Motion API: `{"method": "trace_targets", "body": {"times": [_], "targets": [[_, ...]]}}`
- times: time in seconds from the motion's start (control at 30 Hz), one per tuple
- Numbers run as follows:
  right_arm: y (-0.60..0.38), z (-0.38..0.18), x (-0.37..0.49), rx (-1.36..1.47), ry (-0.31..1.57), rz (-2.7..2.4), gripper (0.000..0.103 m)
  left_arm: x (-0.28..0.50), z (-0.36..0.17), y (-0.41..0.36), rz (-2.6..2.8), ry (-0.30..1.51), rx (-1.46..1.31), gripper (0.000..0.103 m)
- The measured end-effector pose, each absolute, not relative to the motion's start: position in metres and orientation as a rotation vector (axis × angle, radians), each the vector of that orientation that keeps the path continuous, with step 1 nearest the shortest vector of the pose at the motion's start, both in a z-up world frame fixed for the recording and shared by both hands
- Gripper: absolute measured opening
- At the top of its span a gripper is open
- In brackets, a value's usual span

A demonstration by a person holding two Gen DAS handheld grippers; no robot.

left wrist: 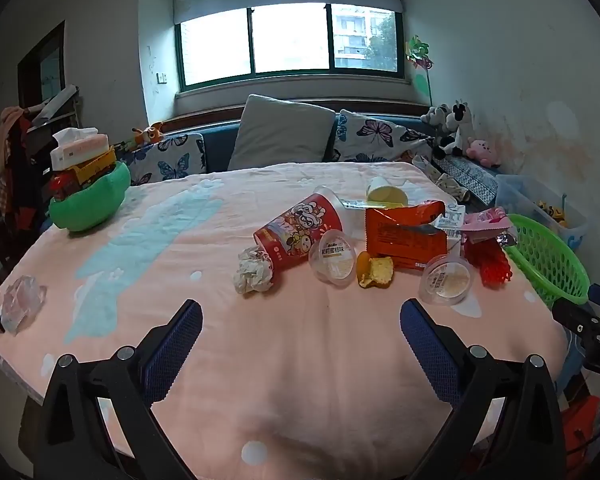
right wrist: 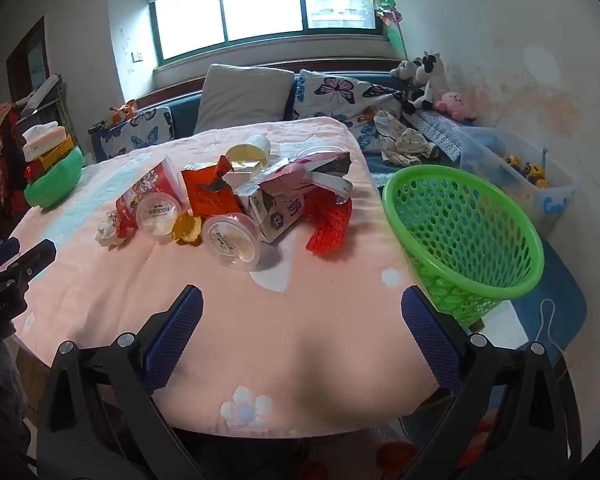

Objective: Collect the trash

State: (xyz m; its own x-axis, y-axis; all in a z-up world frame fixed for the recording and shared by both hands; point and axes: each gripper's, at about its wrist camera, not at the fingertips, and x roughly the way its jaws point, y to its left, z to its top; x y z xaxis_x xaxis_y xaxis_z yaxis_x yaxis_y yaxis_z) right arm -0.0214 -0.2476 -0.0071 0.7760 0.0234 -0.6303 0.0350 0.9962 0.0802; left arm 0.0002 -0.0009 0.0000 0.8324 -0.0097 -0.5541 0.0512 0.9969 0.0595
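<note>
Two grippers: left gripper and right gripper, each with fingers spread wide, nothing between them, both over the near part of the table.
Table: covered by a pink blanket; the trash pile sits toward 1 o'clock in the left wrist view, 12 o'clock in the right wrist view.
Red paper cup: lying on its side, long axis running from 7 to 1 o'clock, open mouth at the 1 o'clock end; contents cannot be told.
Crumpled paper: touching the red cup's base at 7 o'clock.
Clear pudding cups: one tipped against the red cup, one at 3 o'clock of the pile, mouths tilted toward the camera, pale residue inside.
Orange peel: between the two pudding cups.
Orange snack bag: torn open, behind the peel.
Yellow cup: on its side at the far end of the pile.
Milk carton: on its side, long axis from 7 to 1 o'clock.
Red mesh net: just beside the carton at 3 o'clock.
Green basket: at the table's right edge, 2 o'clock of the right gripper, tilted, nothing visible inside.
Green bowl: far left corner, holding a toy truck with a tissue pack on top.
</note>
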Motion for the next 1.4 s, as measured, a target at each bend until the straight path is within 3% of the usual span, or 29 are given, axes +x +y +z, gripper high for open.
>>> {"method": "trace_targets", "body": {"times": [1.4], "targets": [[-0.245,-0.009,-0.017,0.088,0.697,-0.004,0.099,0.003,-0.005,0.001,-0.033,0.598,0.045,0.096]]}}
